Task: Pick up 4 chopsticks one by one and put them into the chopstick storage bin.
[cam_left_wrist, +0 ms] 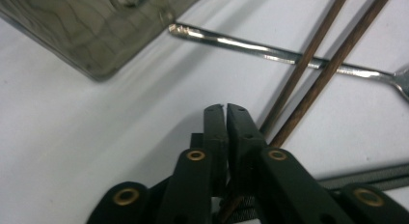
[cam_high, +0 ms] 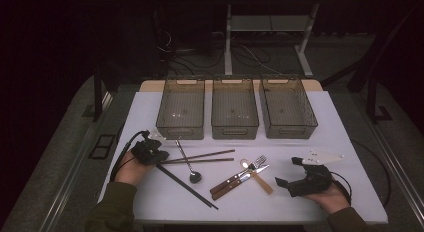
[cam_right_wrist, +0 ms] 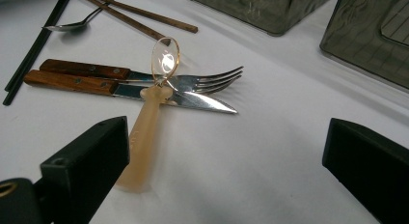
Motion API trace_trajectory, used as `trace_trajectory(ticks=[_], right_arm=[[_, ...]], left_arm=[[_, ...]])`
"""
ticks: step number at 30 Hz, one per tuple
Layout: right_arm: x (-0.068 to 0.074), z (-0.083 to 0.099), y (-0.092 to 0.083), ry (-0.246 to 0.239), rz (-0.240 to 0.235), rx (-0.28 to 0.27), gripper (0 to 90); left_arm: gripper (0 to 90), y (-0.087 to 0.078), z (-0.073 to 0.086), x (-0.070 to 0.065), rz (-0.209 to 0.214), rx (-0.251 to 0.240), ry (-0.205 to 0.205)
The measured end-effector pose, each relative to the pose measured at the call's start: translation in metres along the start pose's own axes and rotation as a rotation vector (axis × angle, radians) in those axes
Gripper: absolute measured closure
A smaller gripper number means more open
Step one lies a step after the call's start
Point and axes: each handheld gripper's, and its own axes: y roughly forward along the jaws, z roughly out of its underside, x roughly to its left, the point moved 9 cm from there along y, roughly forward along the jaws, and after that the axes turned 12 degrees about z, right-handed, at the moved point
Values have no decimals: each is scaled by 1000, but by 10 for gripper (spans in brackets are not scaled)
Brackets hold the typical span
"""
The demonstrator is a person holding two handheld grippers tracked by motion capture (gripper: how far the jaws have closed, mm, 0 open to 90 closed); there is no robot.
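Observation:
My left gripper (cam_high: 162, 156) rests shut on the white table (cam_high: 320, 137), its tips (cam_left_wrist: 225, 108) right beside two brown chopsticks (cam_left_wrist: 333, 64) that cross a metal spoon's handle (cam_left_wrist: 231, 43). Nothing shows between the tips. My right gripper (cam_high: 290, 172) stands wide open at the right, low over the table. In the right gripper view its jaws frame a translucent orange plastic spoon (cam_right_wrist: 149, 122), which lies across a wood-handled fork (cam_right_wrist: 207, 81) and knife (cam_right_wrist: 193, 101). In the high view these three pieces (cam_high: 247, 174) lie just left of that gripper.
Three grey see-through bins (cam_high: 180, 129) (cam_high: 235, 127) (cam_high: 290, 124) stand in a row at the back of the table. A pair of black chopsticks (cam_high: 187, 187) lies slantwise from the left gripper toward the front edge. The left bin's corner (cam_left_wrist: 87, 31) is close ahead of the left jaws.

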Motion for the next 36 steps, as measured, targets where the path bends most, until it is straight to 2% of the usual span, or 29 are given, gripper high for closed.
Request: trace_trajectory(ticks=[2,3,6,11,16,19,27,30,33,35,36], right_arm=[[0,0,0,1,1,2,23],[0,0,0,-1,1,3,23],[0,0,0,-3,-1,3,23],[1,0,1,-3,-1,4,23],[1,1,1,-3,-2,4,23],[1,1,1,-3,-2,6,23],[1,1,1,-2,-3,11,23],[1,1,1,-1,-2,8,23],[1,1,1,-2,-3,7,23],[1,1,1,-2,-4,7,23],[1,1,1,-2,-5,8,23]], left_arm=[[766,-2,-6,-2,4,-35,14],[735,-3,-11,-4,6,-70,11],[702,-4,-21,-11,30,-118,26],[664,3,-38,-29,110,-178,56],[692,16,-49,-45,164,-185,123],[723,23,-53,-51,171,-171,150],[756,44,-65,-54,204,-148,160],[762,51,-68,-56,219,-122,177],[772,57,-69,-55,211,-94,200],[780,60,-68,-55,208,-92,182],[783,60,-67,-53,207,-84,187]])
